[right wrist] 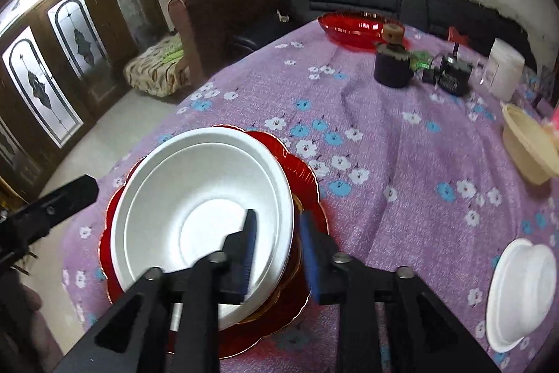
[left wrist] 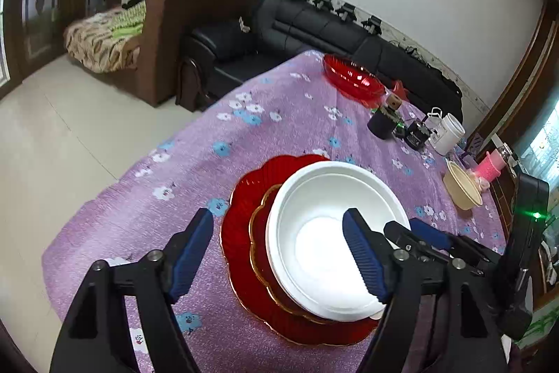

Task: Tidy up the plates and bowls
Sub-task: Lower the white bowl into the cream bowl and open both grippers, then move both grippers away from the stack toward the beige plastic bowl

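Two tongs, left tongs [left wrist: 279,254] and right tongs [right wrist: 279,250], stand open; we nest the white bowl [right wrist: 195,198] on red plates [left wrist: 241,254] mid-counter [right wrist: 401,170], saving space.

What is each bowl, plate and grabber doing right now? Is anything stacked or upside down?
white bowl: upright, stacked on the red plates, rim between the right jaws.
red plates: a smaller gold-edged one on a bigger one.
second white bowl: upside down, alone.
beige bowl: upright, alone.
red glass bowl: upright, far end.
left gripper: open, empty.
right gripper: open, straddling the bowl rim.
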A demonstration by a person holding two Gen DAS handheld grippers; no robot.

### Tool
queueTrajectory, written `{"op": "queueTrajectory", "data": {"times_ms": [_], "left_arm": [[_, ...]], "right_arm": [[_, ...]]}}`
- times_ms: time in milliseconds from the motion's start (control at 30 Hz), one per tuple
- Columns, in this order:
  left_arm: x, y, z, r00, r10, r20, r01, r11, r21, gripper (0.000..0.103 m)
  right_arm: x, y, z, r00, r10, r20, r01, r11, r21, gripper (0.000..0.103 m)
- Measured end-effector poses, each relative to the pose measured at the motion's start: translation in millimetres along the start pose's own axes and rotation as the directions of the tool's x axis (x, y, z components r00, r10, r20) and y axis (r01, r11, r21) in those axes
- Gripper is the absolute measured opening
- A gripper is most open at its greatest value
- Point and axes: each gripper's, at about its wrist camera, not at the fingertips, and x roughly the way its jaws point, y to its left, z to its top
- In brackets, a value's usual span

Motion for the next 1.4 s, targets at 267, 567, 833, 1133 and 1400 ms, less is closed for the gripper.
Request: {"op": "queueTrajectory", "data": {"times_ms": [267,567,833,1133,1400], "left_arm": [[-13,-30,-10,0.991,0.101,0.086,-0.11,0.987,0.113,0.086],[-16,-71,-23,0.984,0.134,0.116,-0.157,0.964,0.214,0.093],[-10,-104,-34,0.988,0.125,0.091,-0.147,0.946,0.29,0.093],[1,-144,-48,0.992,0.112,0.057,-0.126,0.918,0.377,0.093],[-4,-192,-48,0.99,0.093,0.105,-0.132,0.869,0.477,0.093]], "right_arm": [[-40,-13,-7,0.994,-0.018,0.105,0.013,0.999,0.044,0.064],[-77,-65,-36,0.987,-0.066,0.145,0.045,0.988,0.147,0.069],[-95,-127,-59,0.982,-0.114,0.148,0.07,0.96,0.271,0.07],[-116,-203,-89,0.974,-0.175,0.146,0.096,0.897,0.432,0.07],[-153,-258,-87,0.953,-0.258,0.16,0.151,0.861,0.486,0.07]]}}
